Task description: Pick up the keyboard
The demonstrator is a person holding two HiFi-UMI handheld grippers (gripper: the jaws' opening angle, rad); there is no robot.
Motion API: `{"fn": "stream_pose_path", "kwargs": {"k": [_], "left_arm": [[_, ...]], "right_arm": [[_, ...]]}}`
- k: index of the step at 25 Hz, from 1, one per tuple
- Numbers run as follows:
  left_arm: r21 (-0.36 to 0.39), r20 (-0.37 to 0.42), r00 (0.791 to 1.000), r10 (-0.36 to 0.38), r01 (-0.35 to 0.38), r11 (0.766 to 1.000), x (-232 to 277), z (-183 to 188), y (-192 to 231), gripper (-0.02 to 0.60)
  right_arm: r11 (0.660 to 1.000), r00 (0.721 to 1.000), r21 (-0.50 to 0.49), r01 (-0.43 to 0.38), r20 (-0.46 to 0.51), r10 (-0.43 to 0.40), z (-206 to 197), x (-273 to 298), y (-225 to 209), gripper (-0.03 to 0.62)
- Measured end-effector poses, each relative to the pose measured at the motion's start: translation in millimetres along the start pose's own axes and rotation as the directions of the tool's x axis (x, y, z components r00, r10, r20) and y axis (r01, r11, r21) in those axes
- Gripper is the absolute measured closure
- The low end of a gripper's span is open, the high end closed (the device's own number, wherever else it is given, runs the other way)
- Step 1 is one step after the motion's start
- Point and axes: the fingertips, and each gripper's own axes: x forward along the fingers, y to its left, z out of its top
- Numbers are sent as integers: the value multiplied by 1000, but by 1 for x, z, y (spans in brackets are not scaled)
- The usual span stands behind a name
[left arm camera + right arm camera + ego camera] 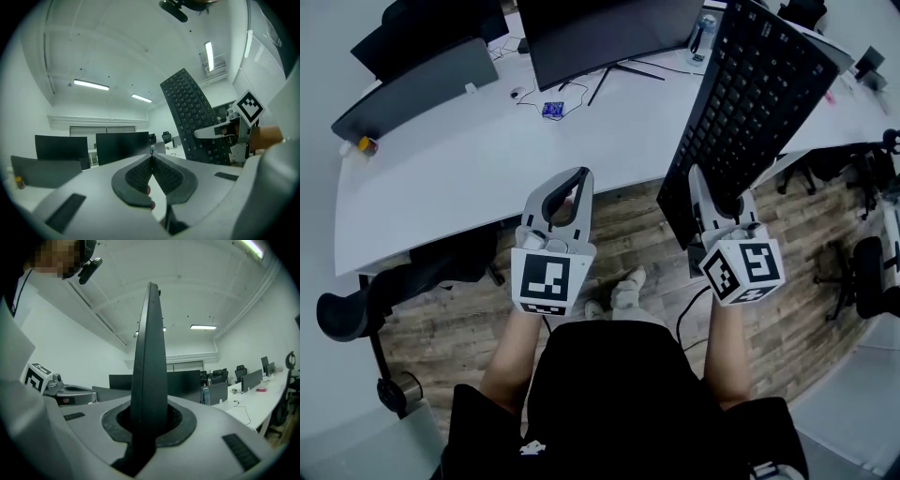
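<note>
My right gripper (pixel 717 192) is shut on the lower edge of a black keyboard (pixel 752 98), which stands lifted on edge, off the white desk (pixel 441 178). In the right gripper view the keyboard (pixel 150 366) runs edge-on between the pads of the right gripper (pixel 149 414). To the left, over the wooden floor, my left gripper (pixel 581 176) is shut and holds nothing. In the left gripper view the left gripper's (pixel 151 158) tips meet, and the keyboard (pixel 191 117) tilts up at the right with a finger of the right gripper (pixel 216 132) across its keys.
Two dark monitors (pixel 600 33) and a grey upright panel (pixel 412 89) stand on the curved desk, with a small blue item (pixel 552 110), a bottle (pixel 702 37) and cables. Office chairs (pixel 356 309) sit at both sides. The floor (pixel 628 234) below is wood.
</note>
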Motion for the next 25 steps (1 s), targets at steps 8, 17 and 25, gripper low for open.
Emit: {"fn": "stream_pose_path", "kwargs": {"k": [8, 17, 25], "left_arm": [[19, 37, 999, -22, 21, 1000, -53, 5, -24, 572], [-26, 54, 998, -41, 42, 999, -58, 7, -26, 572], [-8, 58, 997, -44, 44, 999, -56, 17, -42, 572]], "right_arm": [[1000, 999, 5, 14, 40, -14, 2, -54, 32, 526], [999, 998, -2, 36, 42, -36, 4, -66, 35, 526], [1000, 999, -3, 23, 44, -23, 9, -78, 29, 526]]}}
